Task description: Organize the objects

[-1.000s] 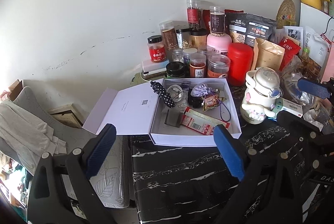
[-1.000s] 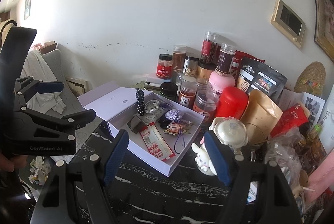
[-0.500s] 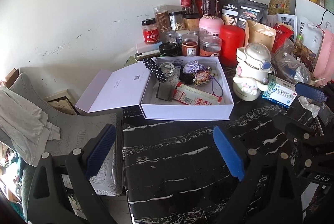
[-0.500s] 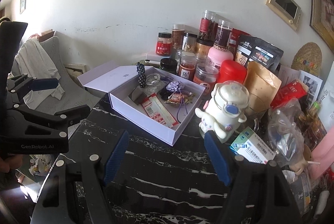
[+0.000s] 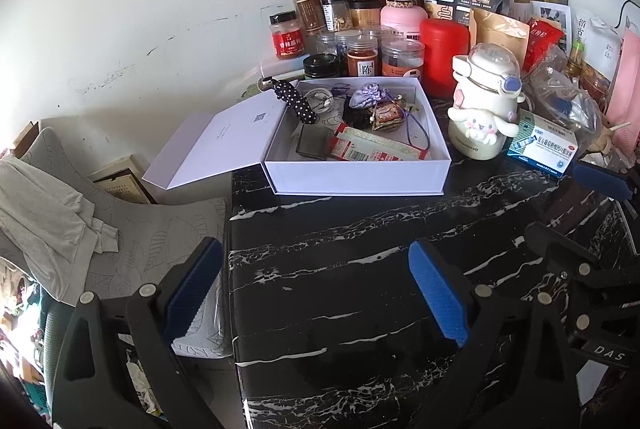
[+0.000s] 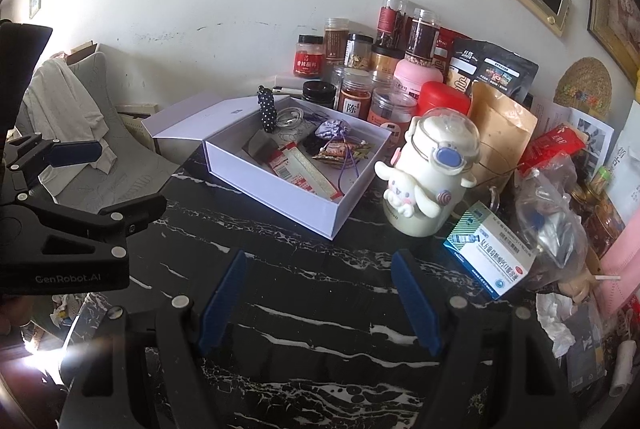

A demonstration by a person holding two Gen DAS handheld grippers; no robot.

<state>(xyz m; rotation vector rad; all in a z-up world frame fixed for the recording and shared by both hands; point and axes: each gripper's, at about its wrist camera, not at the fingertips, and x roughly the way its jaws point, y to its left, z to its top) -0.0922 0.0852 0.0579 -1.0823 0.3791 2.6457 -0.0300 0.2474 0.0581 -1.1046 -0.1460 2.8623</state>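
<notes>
Now both grippers sit lower and nearer the glossy black marble-veined tabletop than a second ago. The left gripper and right gripper hold their ribbed blue pads wide apart, gripping nothing. Behind them the rectangular white cardboard box lies open, trinkets inside, beside a rounded cream Cinnamoroll bottle. "GenRobot.AI" marks the left gripper's body.

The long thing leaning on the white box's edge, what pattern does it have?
Black with small white polka dots. The long dotted thing shows best in the left wrist view, lying over the white box rim.
</notes>
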